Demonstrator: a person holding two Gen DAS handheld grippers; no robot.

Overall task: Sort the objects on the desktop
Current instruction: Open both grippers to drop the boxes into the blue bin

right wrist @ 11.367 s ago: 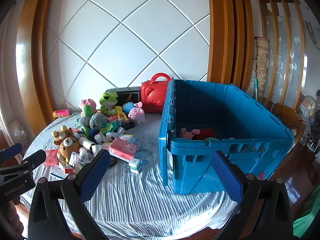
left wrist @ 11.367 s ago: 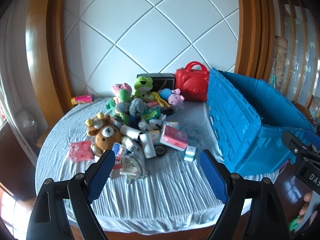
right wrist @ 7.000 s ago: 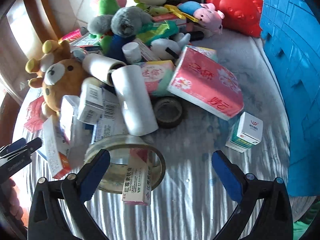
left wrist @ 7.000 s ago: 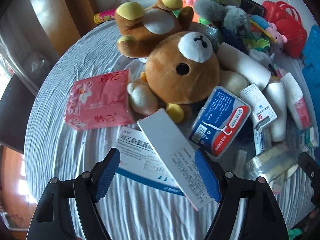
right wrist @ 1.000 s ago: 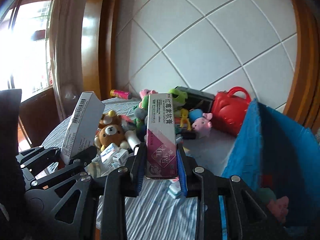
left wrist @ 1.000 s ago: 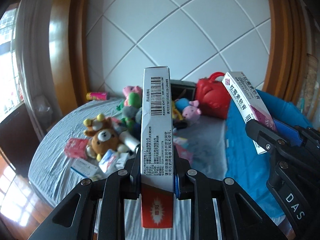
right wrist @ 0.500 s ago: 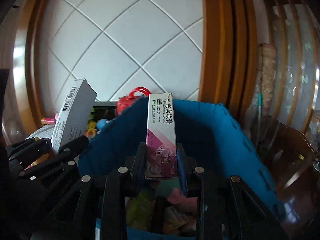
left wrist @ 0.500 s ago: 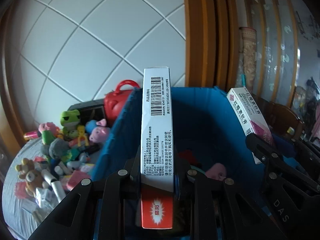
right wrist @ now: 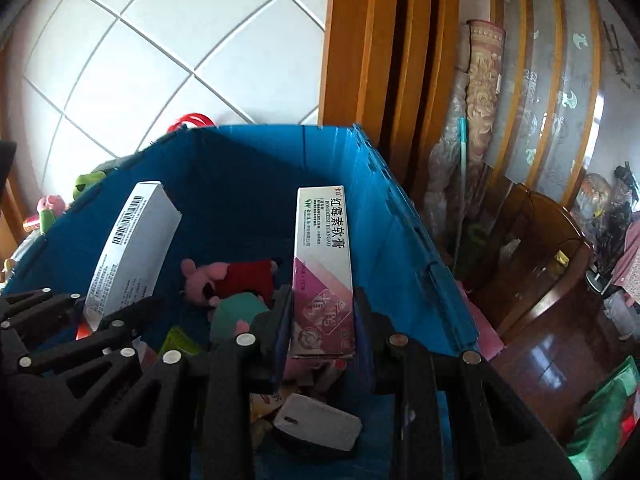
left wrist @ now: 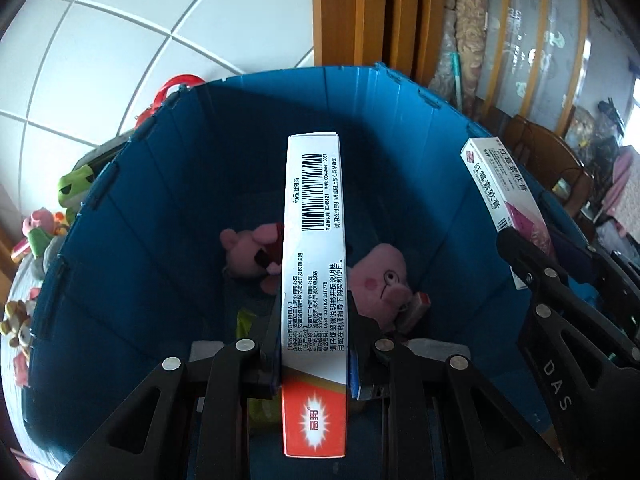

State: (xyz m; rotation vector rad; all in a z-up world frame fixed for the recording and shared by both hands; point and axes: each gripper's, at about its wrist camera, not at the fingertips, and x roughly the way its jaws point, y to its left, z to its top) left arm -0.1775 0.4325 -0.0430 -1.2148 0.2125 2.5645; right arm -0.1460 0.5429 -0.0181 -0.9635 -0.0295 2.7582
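Observation:
My left gripper [left wrist: 314, 344] is shut on a long white medicine box with a barcode and an orange end [left wrist: 313, 240]. It holds the box over the open blue crate [left wrist: 132, 216]. My right gripper [right wrist: 322, 320] is shut on a white and pink ointment box [right wrist: 323, 264], also above the crate [right wrist: 404, 216]. Each box shows in the other view: the ointment box [left wrist: 500, 192] at right, the barcode box [right wrist: 128, 248] at left. Pink pig plush toys [left wrist: 380, 276] and small packets lie on the crate floor.
Plush toys [left wrist: 72, 188] and a red case handle [left wrist: 180, 82] lie on the table left of the crate. A wooden door frame [right wrist: 360, 40], a rolled rug [right wrist: 480, 92] and a wooden chair [right wrist: 552, 248] stand to the right.
Both grippers have carried their boxes from over the table to above the crate and tilted down, so the crate's inside now fills both views.

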